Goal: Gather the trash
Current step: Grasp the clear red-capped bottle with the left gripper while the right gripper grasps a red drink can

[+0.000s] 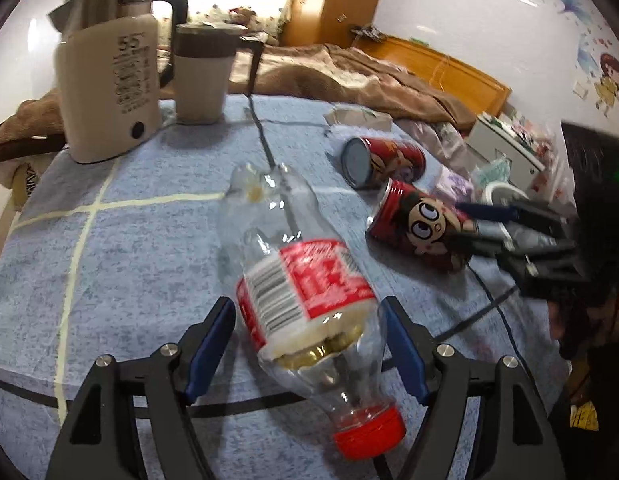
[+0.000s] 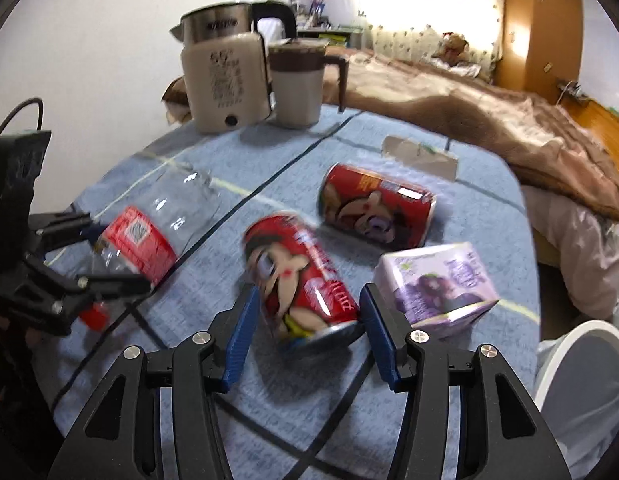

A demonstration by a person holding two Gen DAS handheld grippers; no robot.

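Right wrist: two cans (image 2: 301, 276) (image 2: 375, 210), one bottle (image 2: 145, 236).

Left gripper (image 1: 307, 344) jaws spread around a clear plastic bottle (image 1: 301, 280) lying on the blue tablecloth (image 1: 121, 248), red cap (image 1: 369, 434) nearest camera; pad contact unclear. Right gripper (image 1: 469, 224) at the near red can (image 1: 417, 226). 2nd can (image 1: 383, 160) behind. Kettle (image 1: 109, 80), mug (image 1: 203, 76) far left.

2 cans (image 2: 305, 276), 1 bottle (image 1: 305, 280), 1 carton (image 2: 437, 284)
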